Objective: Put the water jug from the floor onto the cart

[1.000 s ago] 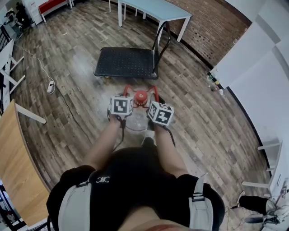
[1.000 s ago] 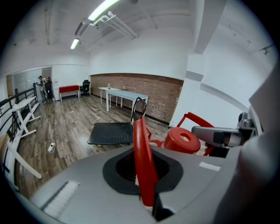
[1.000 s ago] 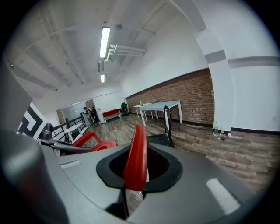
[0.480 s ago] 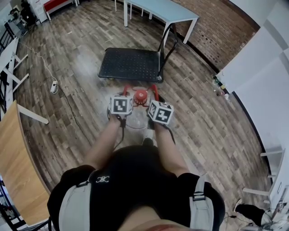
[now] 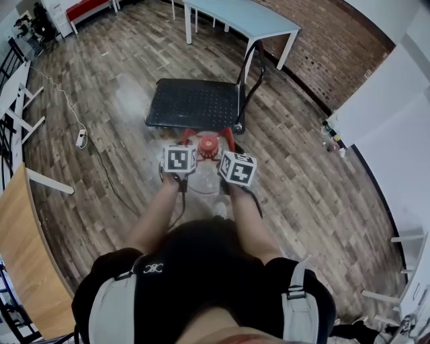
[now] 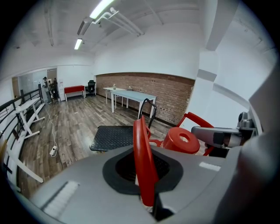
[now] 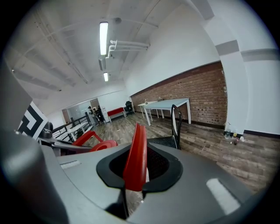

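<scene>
Underfoot, a wooden plank floor point(image 5: 107, 80) runs through a long room with a brick wall point(image 5: 322, 47) on the right and a pale blue table point(image 5: 248, 15) at the far end. A white cable point(image 5: 80, 138) trails across the boards on the left. The black flat cart point(image 5: 195, 104) stands ahead of the person, its upright push bar on the right side.

Compared with a second ago, the cart sits closer. The strip of bare floor between its near edge and the jug has all but gone, and both arms have carried the load forward with it.

The water jug point(image 5: 205, 181) hangs in front of the person between the two claws, its red cap point(image 5: 209, 143) just short of the cart's near edge and not yet on the deck. The left claw point(image 6: 143, 173) is clamped almost fully closed on the jug's left-side handle point(image 6: 141, 135), a thin red band running up between its pads. The right claw point(image 7: 135, 168) grips the right-side handle point(image 7: 139, 140), its jaws standing a little wider around that red band.
</scene>
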Demonstrator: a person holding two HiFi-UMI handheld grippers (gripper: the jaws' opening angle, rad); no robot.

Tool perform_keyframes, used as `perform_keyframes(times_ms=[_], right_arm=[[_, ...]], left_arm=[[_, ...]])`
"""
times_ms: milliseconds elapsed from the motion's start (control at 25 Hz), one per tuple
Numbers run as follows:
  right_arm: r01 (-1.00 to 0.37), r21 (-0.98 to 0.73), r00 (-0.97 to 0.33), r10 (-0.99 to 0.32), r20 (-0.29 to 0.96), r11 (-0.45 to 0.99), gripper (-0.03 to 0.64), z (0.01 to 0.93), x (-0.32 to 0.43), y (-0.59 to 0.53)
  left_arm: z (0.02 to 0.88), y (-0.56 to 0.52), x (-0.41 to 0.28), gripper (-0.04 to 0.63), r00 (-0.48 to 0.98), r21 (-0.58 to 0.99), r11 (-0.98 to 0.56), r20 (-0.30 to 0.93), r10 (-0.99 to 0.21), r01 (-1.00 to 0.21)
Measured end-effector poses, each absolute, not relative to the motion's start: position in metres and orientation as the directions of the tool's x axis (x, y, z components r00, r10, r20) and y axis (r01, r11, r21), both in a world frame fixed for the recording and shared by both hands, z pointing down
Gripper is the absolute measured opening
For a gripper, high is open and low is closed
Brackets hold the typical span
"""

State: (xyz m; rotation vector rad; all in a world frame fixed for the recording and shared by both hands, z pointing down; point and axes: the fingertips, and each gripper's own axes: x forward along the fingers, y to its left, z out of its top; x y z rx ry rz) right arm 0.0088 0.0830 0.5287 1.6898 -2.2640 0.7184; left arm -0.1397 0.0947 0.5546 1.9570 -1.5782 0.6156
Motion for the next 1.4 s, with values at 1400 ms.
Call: perform_keyframes(times_ms=[1400], right_arm=[[-0.907, -0.264, -0.419, -0.762, 0.494, 0.328, 0.063, 0.551, 0.057, -0.146]], left_arm=[[0.571, -0.116, -0.091, 0.003, 0.128, 0.124, -0.06, 0.671, -0.731, -0.991]])
